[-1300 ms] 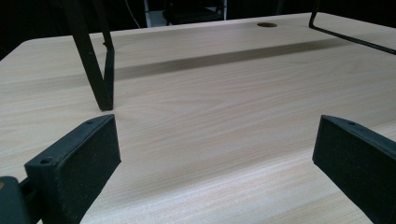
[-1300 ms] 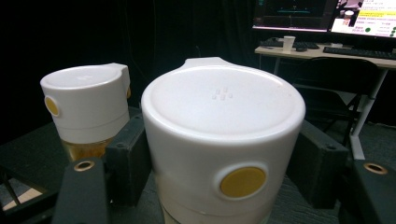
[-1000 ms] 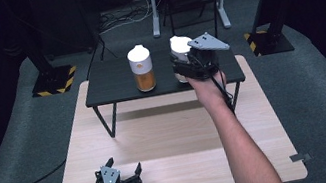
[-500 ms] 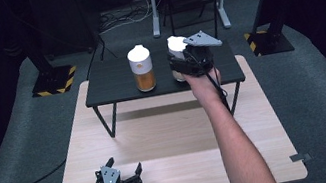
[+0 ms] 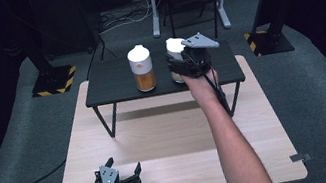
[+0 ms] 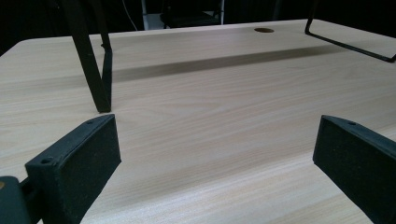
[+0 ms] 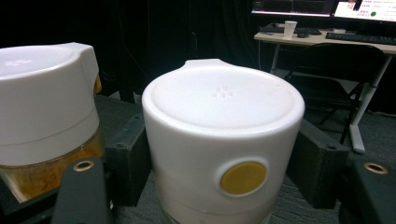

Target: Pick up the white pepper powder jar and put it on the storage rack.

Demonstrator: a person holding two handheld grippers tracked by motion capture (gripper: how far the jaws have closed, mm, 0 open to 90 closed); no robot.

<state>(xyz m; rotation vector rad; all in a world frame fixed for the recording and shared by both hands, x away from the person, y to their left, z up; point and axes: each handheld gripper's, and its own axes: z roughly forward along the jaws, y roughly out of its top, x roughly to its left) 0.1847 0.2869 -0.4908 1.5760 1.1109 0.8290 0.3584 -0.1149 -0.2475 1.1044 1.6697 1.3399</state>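
Right gripper fingers clamp the white-lidded glass jar on the black raised shelf; left gripper fingers stand apart over the pale wooden counter.

Light wooden table, pale grain, rectangular. A small black stand sits on its far half, on thin black legs; its shadow falls as a dark band across the wood beneath. On the stand's dark top: two white-capped jars side by side, near but apart. The left jar holds amber-orange contents. The right jar bears a round yellow button on its cap. A small round hole marks the table near its far edge.
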